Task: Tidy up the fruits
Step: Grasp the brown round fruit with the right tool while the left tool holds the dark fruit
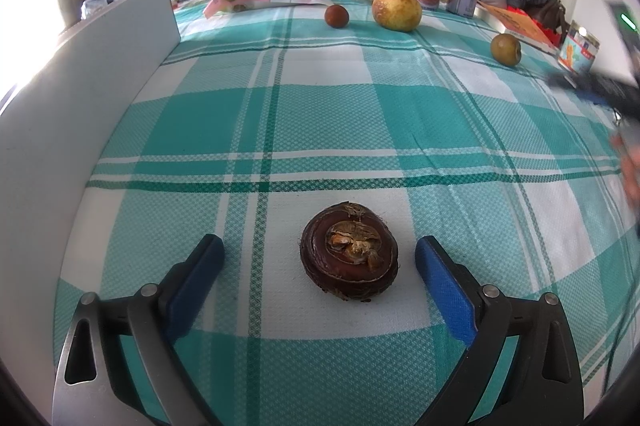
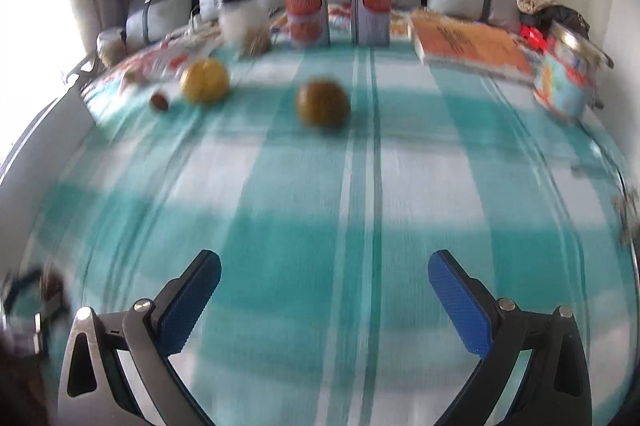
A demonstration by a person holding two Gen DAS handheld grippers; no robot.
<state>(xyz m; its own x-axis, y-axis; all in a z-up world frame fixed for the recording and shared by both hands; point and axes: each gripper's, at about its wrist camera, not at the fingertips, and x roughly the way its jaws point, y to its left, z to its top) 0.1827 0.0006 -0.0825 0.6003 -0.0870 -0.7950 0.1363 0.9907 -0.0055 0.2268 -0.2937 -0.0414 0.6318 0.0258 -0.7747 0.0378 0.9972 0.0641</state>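
Left claw [image 1: 320,258] low over the teal-and-white checked bedspread [image 1: 280,113], blue pads spread wide, holding nothing. Between them, nearer my right pad but touching neither: a dark brown, flattened round fruit with a dry papery tan crown on top [image 1: 349,258]. It rests on the cloth, crown up.

Risks as I judge them:
- Fruit sits off-centre in the gap. If I close from here, the right pad lands first and could shove it sideways or roll it out before the left pad arrives.
- Squat, glossy sides; pads set too high could ride over the shoulder and squeeze it out forward.
- Soft bedding gives under pressure; pushing down may tilt the fruit or snag cloth in the pads.

Right claw [image 2: 324,278] also spread wide and empty, view heavily motion-blurred, so I would not trust it for aiming. Ahead of it, well apart: a dull green-brown round fruit [image 2: 322,103]; farther ahead to the left, a larger yellow round fruit [image 2: 204,80] with a small reddish-brown fruit [image 2: 159,101] just beside it.

Look of the near fruit: dark glossy skin, ringed ridges, wispy fibres at the base, no visible damage.
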